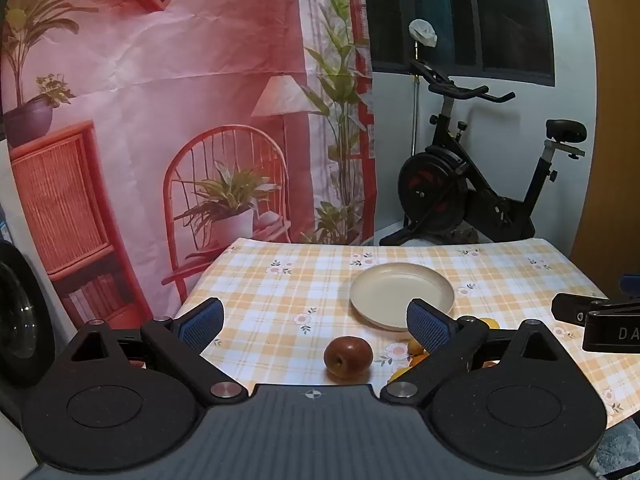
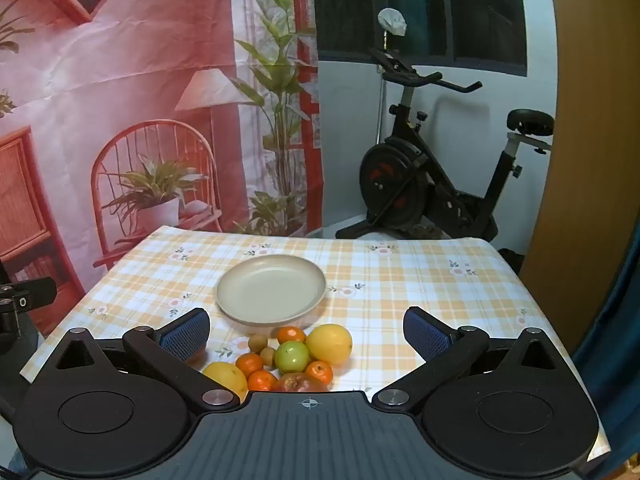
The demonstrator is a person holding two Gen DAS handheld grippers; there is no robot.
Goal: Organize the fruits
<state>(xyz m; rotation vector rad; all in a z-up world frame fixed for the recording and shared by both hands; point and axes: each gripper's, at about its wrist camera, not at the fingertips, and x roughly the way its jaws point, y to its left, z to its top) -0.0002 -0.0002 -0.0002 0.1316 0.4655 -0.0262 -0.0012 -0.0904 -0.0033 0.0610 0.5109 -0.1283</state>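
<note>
Opening step, nothing moved yet: plate (image 2: 271, 289) bare on tabletop (image 2: 420, 280); fruit pile (image 2: 292, 356) just beside plate's 6 o'clock rim

Left tongs (image 1: 316, 322) wide, empty, red apple (image 1: 348, 357) ahead

Right tongs (image 2: 306, 330) wide, empty over pile

Next, likely: descend, straddle one fruit, close gently

A round cream plate (image 2: 271, 290) sits flat and empty near the middle of the worktop (image 2: 420, 280). Just in front of it, toward the near edge, lies a bunch of fruits, close together. There is a big yellow fruit (image 2: 329, 344), a green apple (image 2: 293, 357) touching it, and another yellow fruit (image 2: 225, 378) on the left. Small oranges (image 2: 291, 335) lie around them, with two little brown fruits (image 2: 258, 343). A dark red apple (image 1: 348, 355) lies on its side, a little apart on the left.
</note>
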